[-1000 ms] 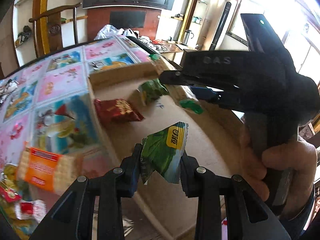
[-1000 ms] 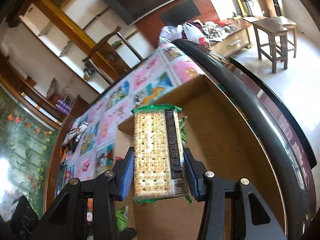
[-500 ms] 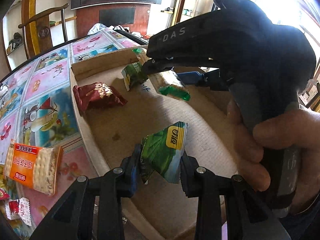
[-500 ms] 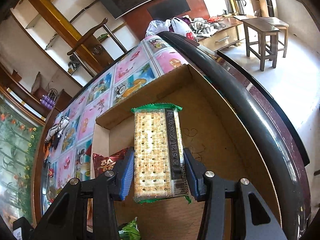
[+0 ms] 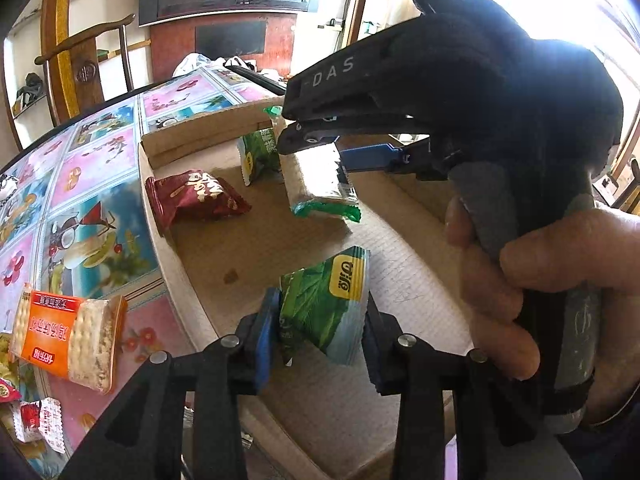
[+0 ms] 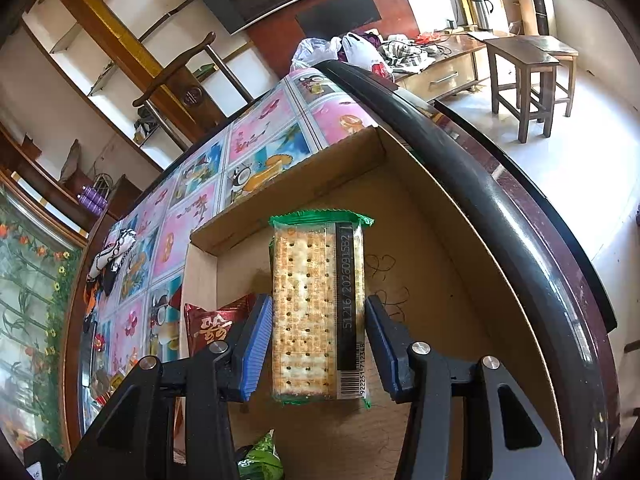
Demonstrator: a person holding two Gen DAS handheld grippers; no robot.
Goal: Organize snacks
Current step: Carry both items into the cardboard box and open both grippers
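My left gripper (image 5: 320, 328) hangs over the near part of the cardboard box (image 5: 192, 140). A green snack packet (image 5: 324, 304) stands between its blue pads, which still touch it while the jaws are opening. My right gripper (image 6: 318, 336) is shut on a long cracker pack with green ends (image 6: 312, 300). That cracker pack (image 5: 316, 184) is low inside the box (image 6: 320, 168), with its near end at the floor. A hand (image 5: 540, 272) grips the right tool's handle, filling the right of the left wrist view.
In the box lie a dark red packet (image 5: 196, 196) and another green packet (image 5: 258, 152). An orange cracker pack (image 5: 64, 336) and small wrapped sweets (image 5: 36, 420) lie on the picture-tiled table (image 5: 96, 168) left of the box. The table's dark rim (image 6: 500, 208) runs beside the box.
The left gripper moved in over the box floor with the green packet. The right gripper tilted down, bringing the cracker pack lower into the box beside the red packet.
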